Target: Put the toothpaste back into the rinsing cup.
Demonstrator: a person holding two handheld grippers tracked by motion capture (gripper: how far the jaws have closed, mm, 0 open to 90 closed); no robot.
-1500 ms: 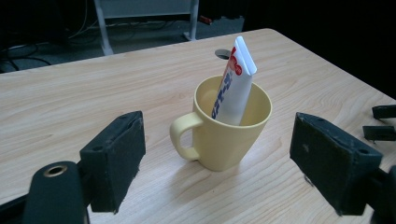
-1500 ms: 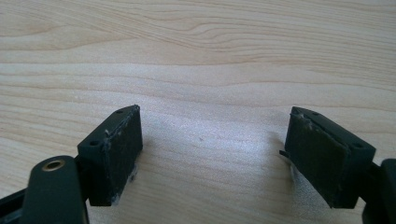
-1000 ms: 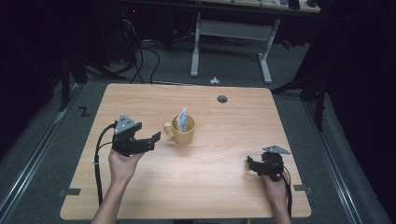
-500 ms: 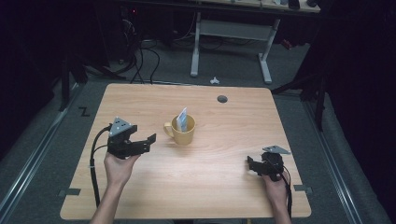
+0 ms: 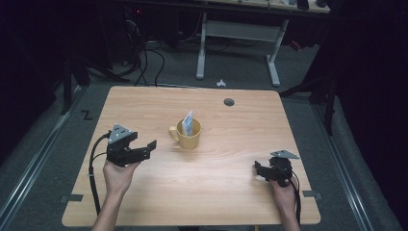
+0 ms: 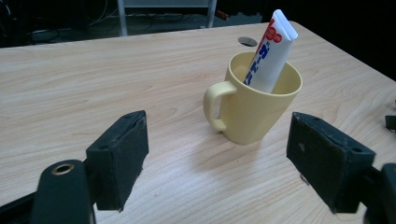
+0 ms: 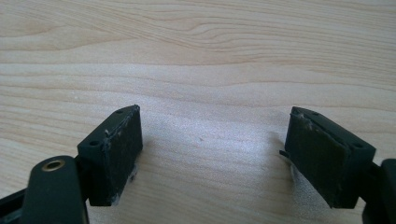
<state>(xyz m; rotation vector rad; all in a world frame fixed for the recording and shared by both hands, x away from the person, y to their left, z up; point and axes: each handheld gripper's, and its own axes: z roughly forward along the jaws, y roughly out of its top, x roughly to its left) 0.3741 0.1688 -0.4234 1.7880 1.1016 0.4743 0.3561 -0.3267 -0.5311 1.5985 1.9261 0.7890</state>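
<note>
Hovering left of centre with your left gripper [image 5: 144, 150] spread and just narrowing on nothing, you next line up on the yellow mug [image 5: 188, 135] holding the toothpaste tube [image 5: 188, 123], while your right gripper [image 5: 262, 171] rests spread at lower right.

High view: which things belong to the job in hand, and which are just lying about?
In the job:
yellow mug
toothpaste tube standing in it
left gripper, open, facing the mug

Lying about:
small white object on the floor
desk frame behind the table
</note>
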